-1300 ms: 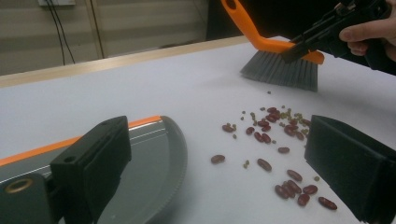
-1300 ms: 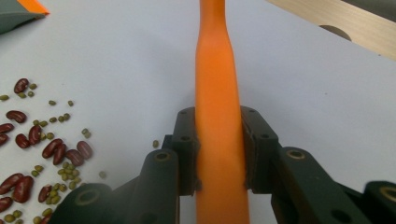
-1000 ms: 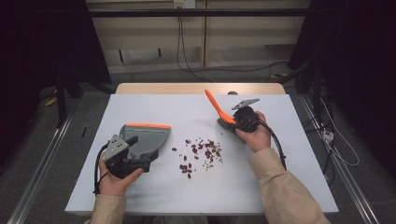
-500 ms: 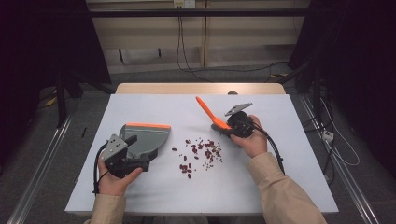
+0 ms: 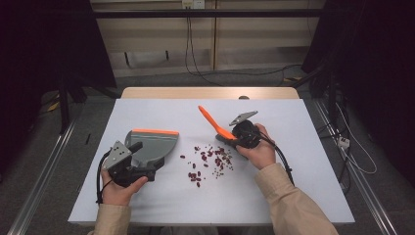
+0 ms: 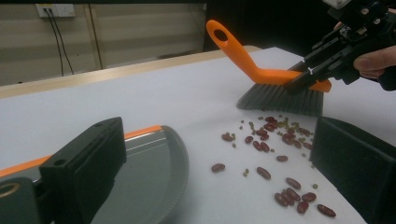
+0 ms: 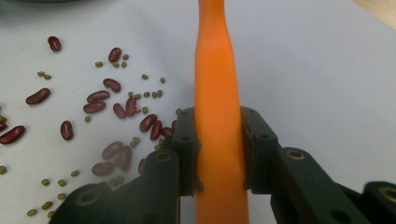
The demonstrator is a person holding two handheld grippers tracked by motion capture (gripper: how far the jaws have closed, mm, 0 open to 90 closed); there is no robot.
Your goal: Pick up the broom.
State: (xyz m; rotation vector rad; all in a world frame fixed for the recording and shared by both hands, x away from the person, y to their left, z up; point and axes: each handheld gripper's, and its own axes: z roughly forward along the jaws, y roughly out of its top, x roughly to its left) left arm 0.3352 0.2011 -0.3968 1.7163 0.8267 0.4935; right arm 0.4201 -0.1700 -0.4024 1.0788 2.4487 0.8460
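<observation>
Right of centre in the high view, the right gripper clamps its jaws on the orange-handled grey-bristled plastic brush above the scattered red and green beans, while at lower left the left gripper grips the grey orange-edged dustpan.

Orange-handled brush tilted, grey bristles down beside scattered red and green beans; grey orange-edged dustpan left of beans.
</observation>
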